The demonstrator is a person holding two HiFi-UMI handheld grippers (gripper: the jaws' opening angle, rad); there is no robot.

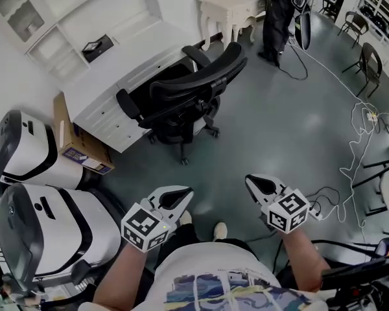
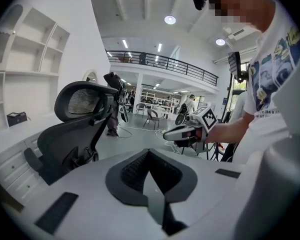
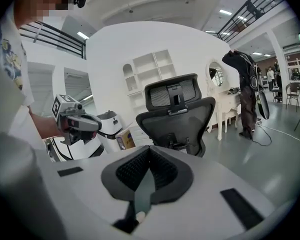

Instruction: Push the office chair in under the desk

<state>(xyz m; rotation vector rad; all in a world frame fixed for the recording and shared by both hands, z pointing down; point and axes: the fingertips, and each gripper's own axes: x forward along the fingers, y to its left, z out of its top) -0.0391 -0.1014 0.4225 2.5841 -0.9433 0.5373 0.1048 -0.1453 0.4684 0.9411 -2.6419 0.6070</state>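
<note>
Black office chair (image 1: 193,83), white desk (image 1: 120,67), white shelves (image 1: 58,11), grey floor (image 1: 279,128), brown cardboard box (image 1: 66,135).

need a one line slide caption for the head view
Left gripper and right gripper, both shut and empty, held short of the black office chair standing at the white desk.
</note>
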